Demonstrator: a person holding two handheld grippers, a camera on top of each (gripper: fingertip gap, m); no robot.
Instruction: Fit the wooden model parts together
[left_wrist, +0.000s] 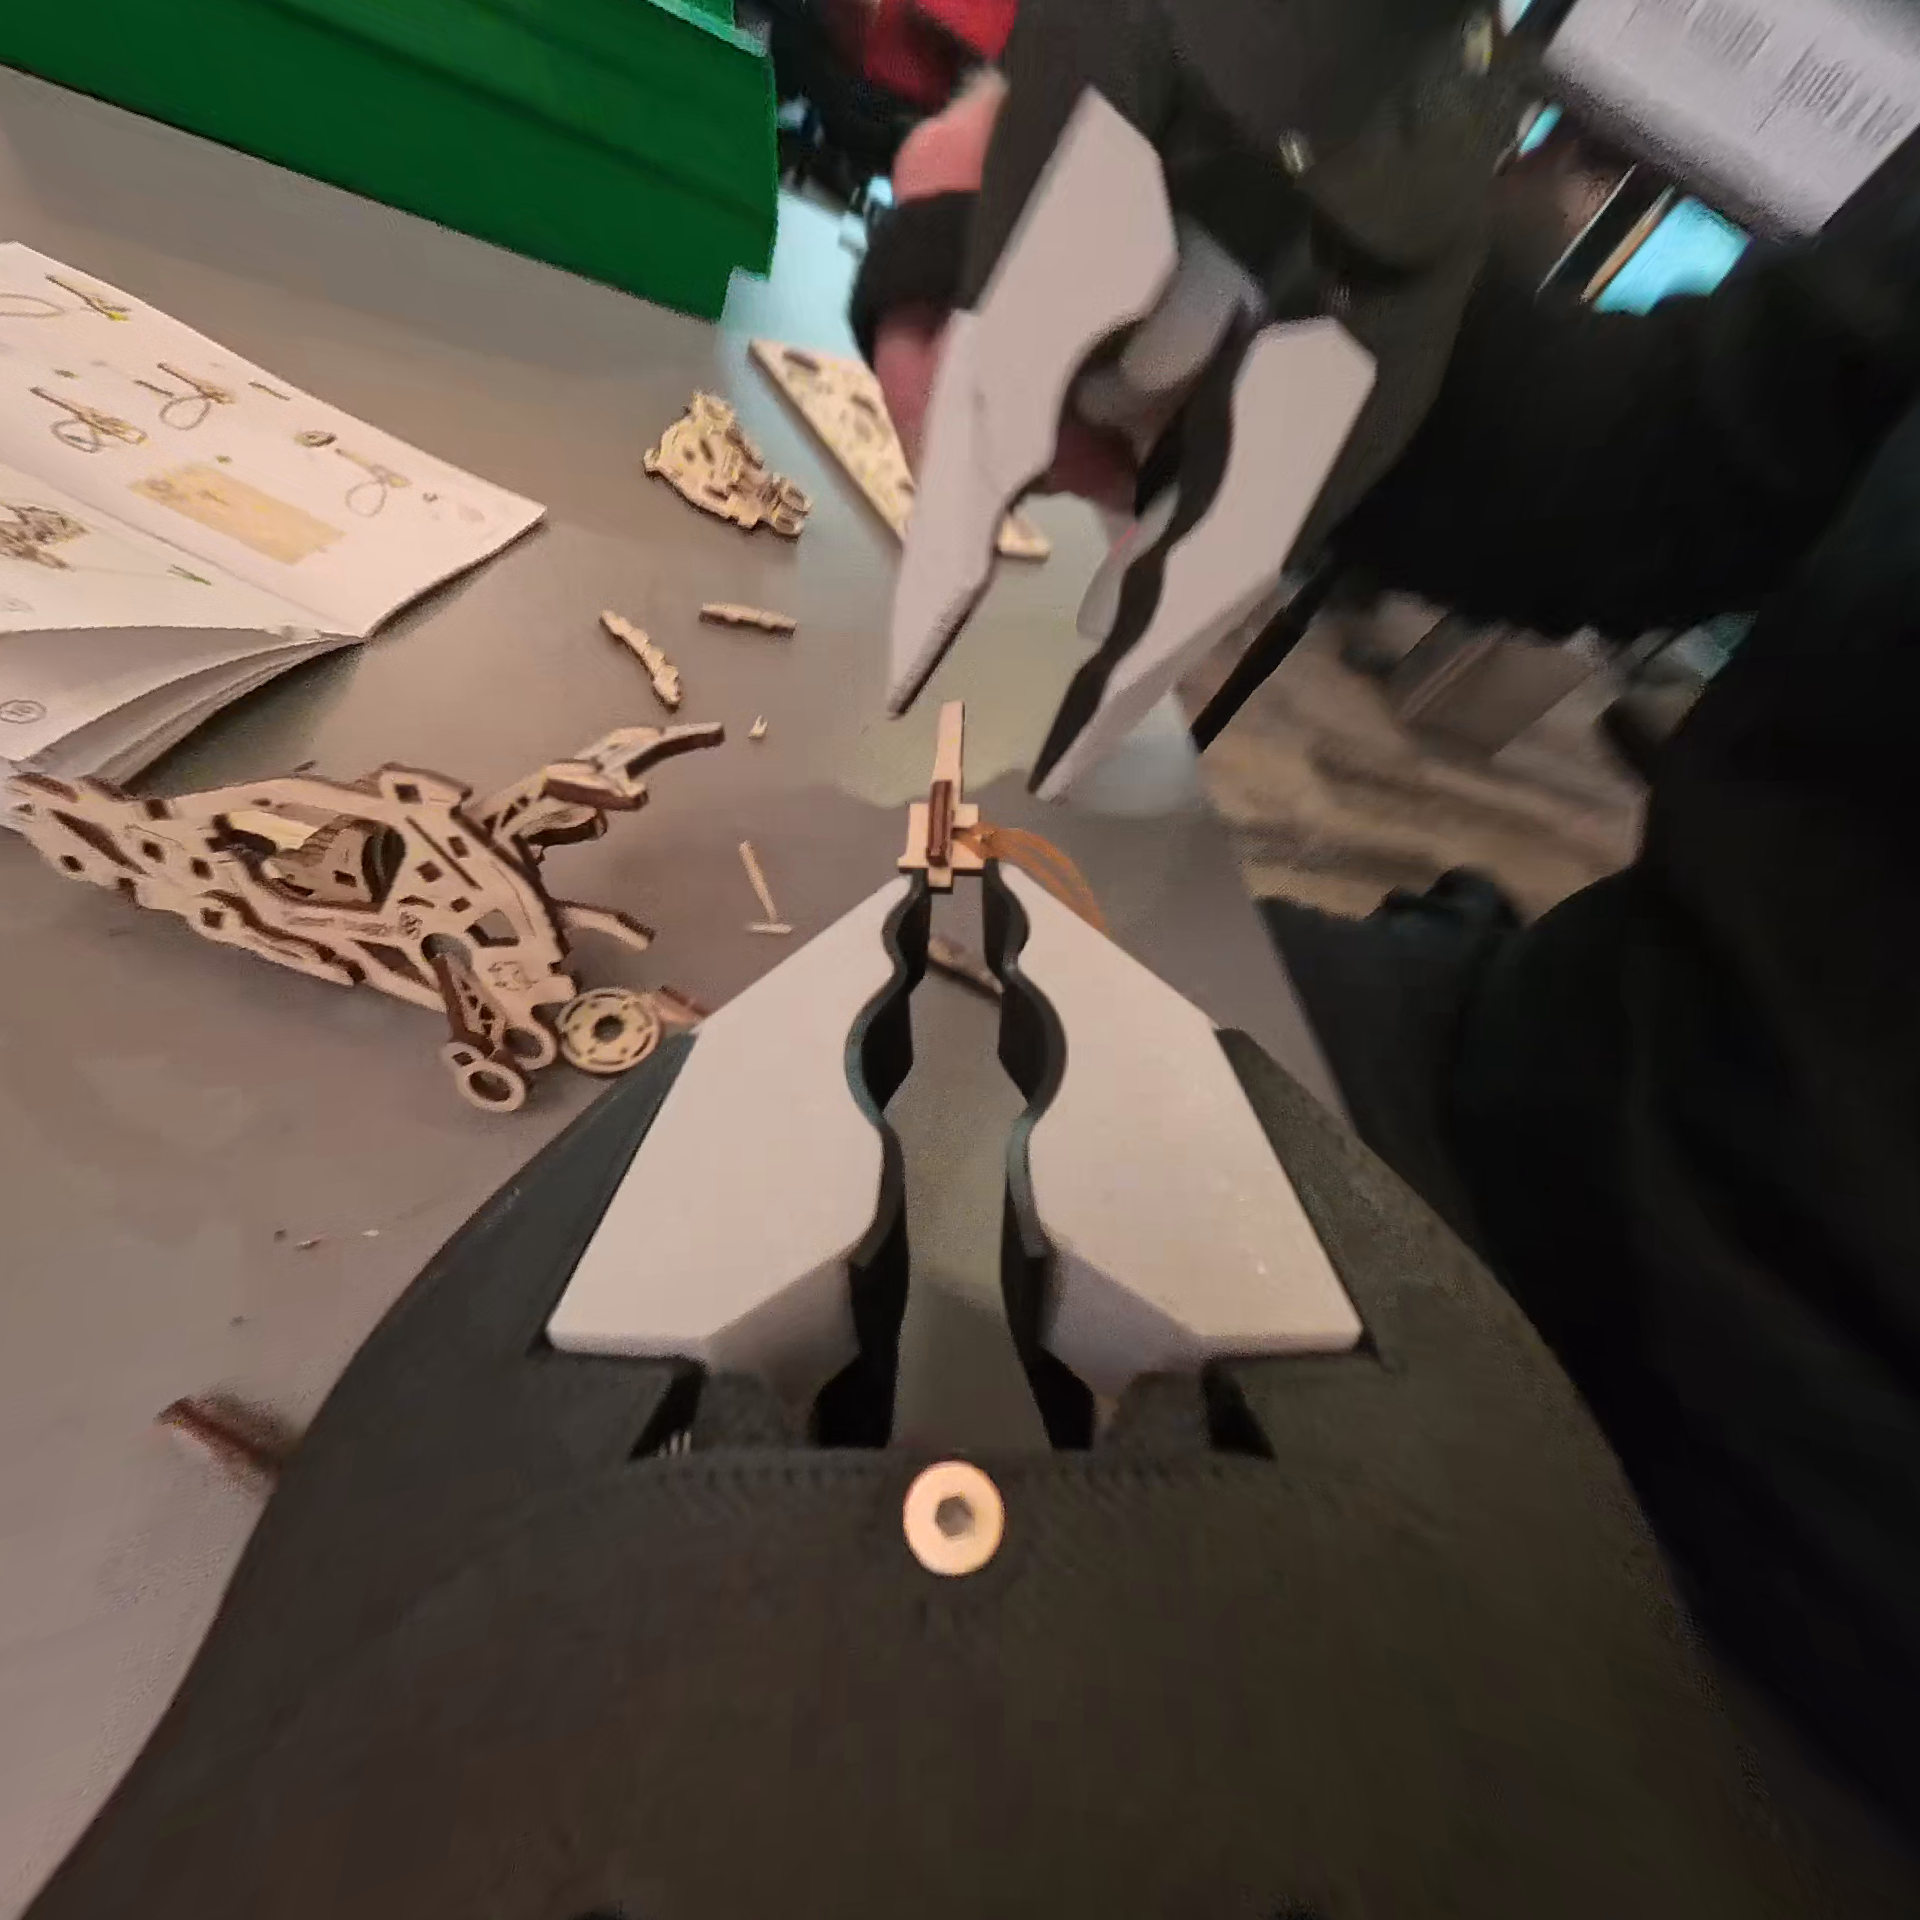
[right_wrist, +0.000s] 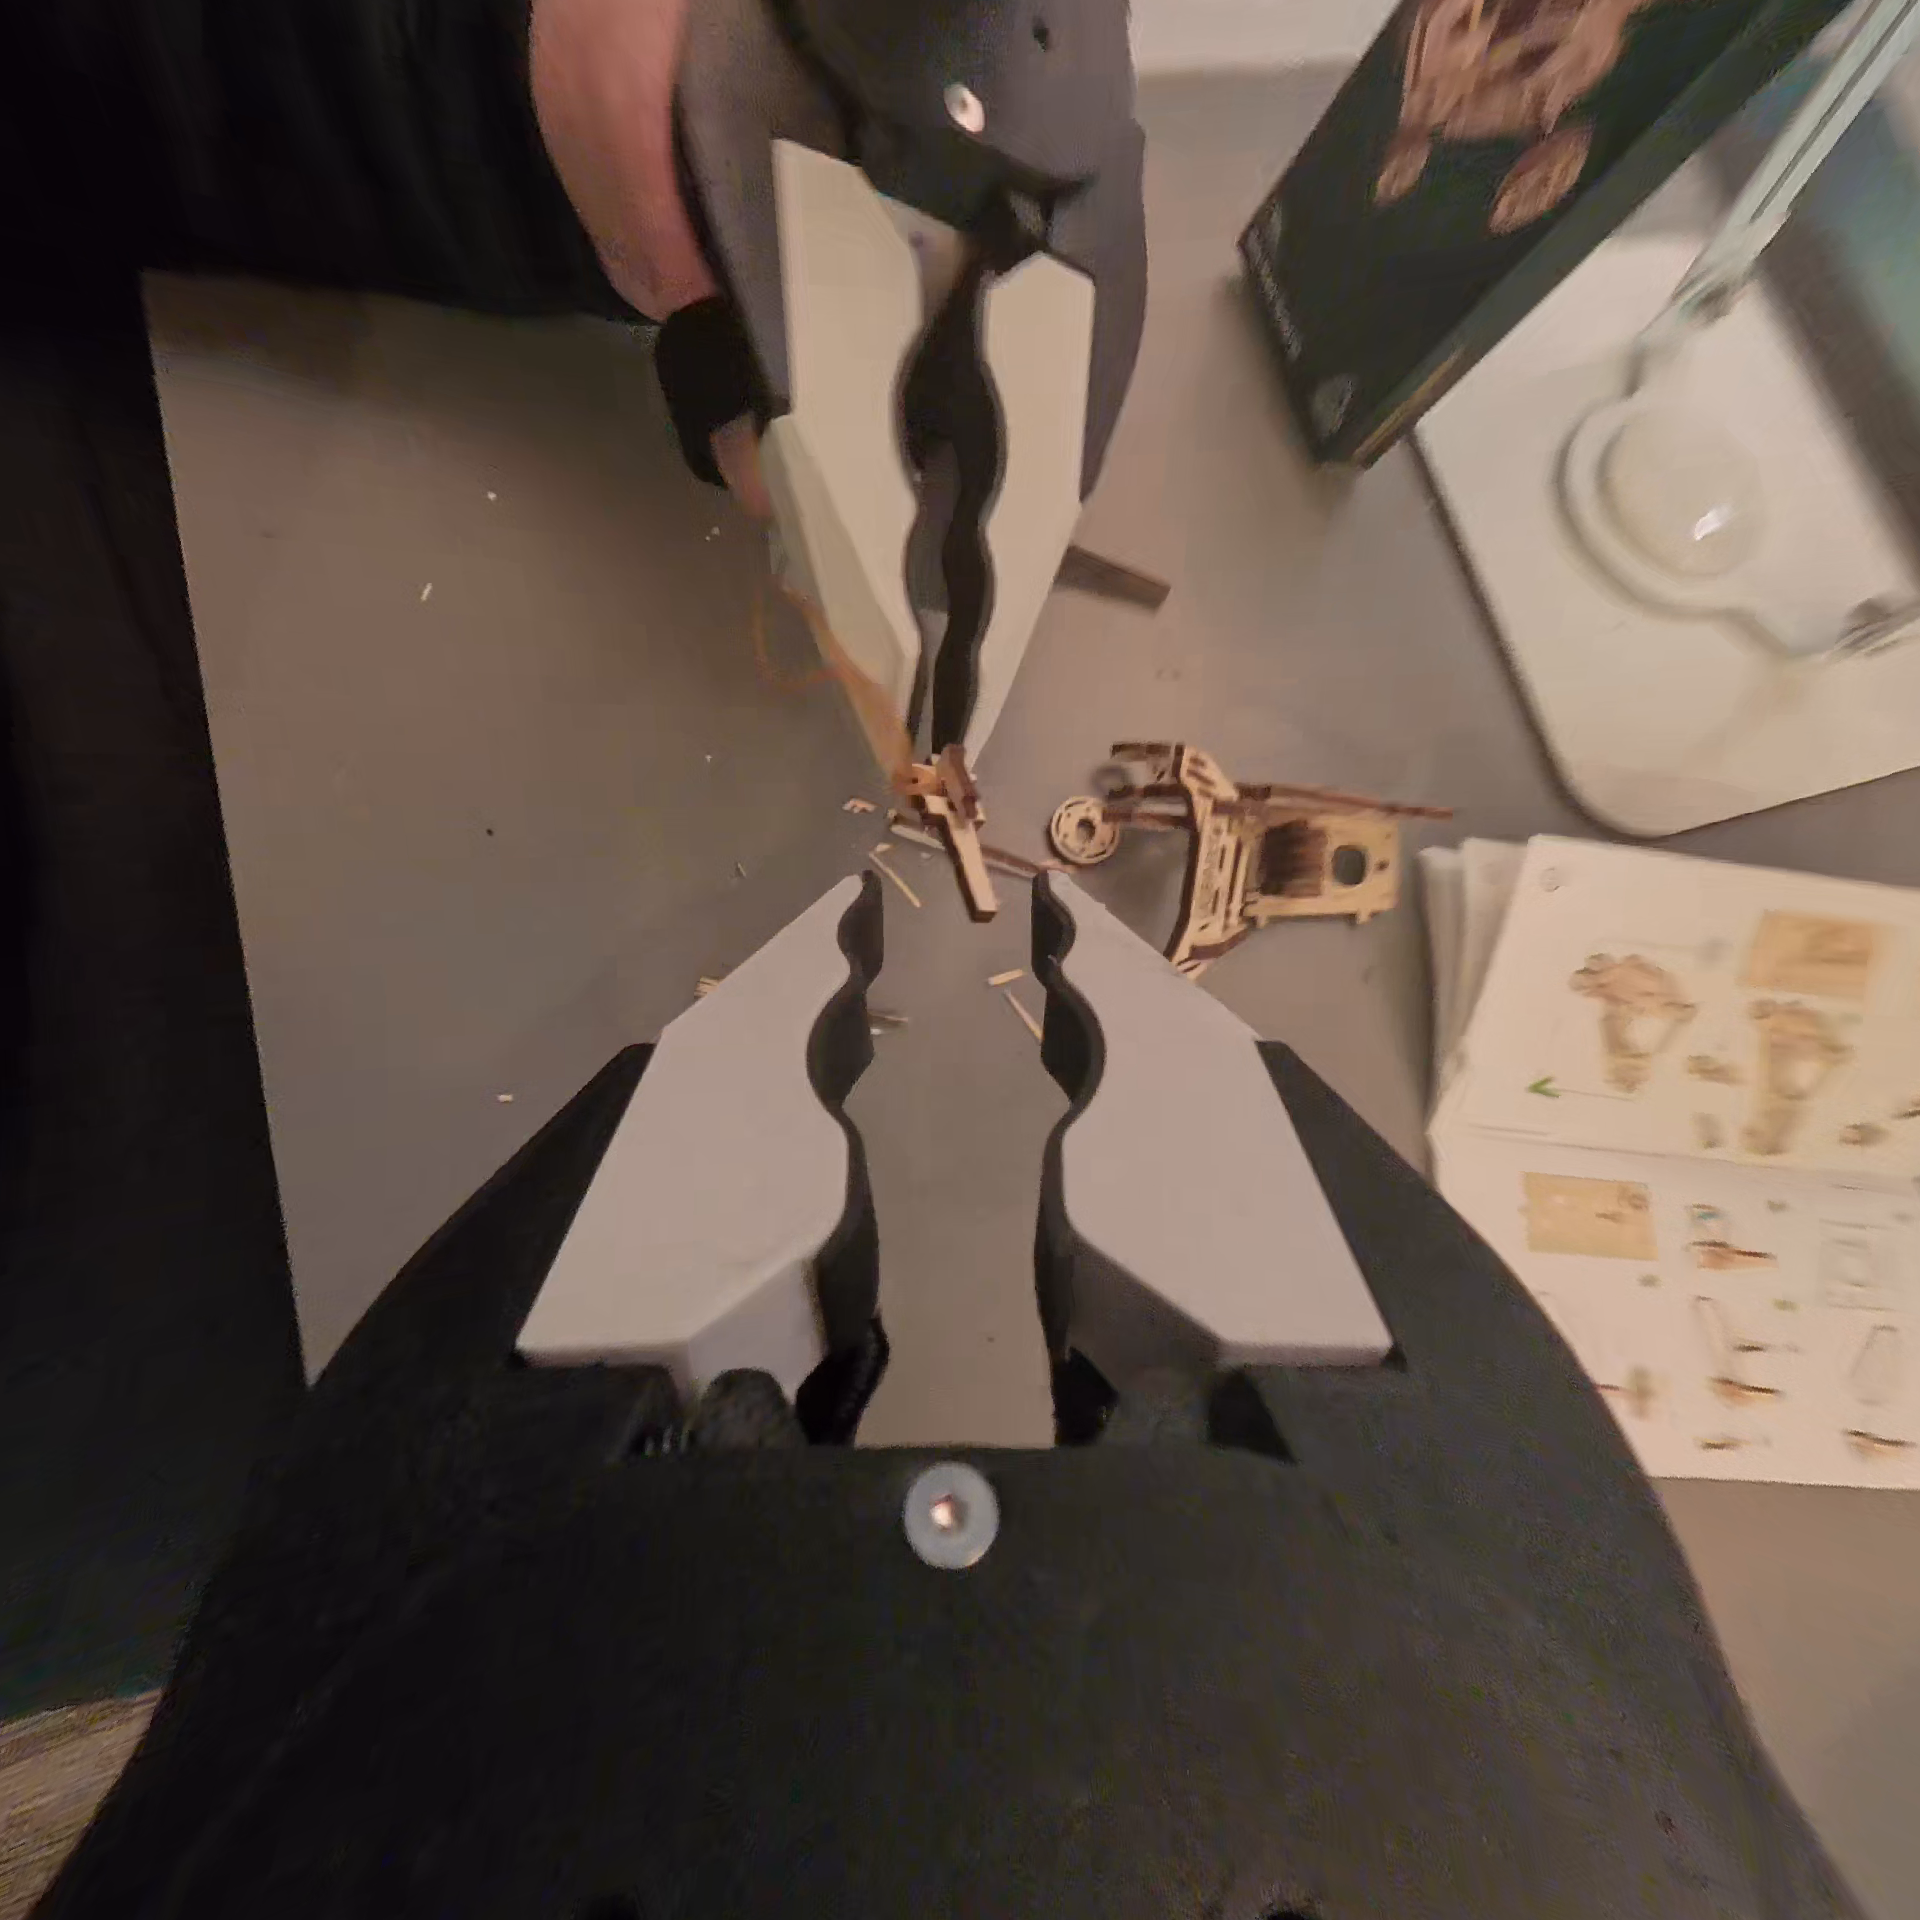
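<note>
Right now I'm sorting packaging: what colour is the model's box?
Dark green box with a picture of the model; right wrist view shows it best.

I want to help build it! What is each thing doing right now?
Left hand-held gripper: shut on the small wooden part.
Right hand-held gripper: open, empty.
Half-built wooden model: lying on its side on the table.
Instruction booklet: open.
Rubber band: hanging from the small wooden part.

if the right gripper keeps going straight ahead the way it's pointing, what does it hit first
Probably the small wooden part held in the left gripper: its free end sits just beyond the open right gripper. Depth is unclear, so it might pass over it.
</note>
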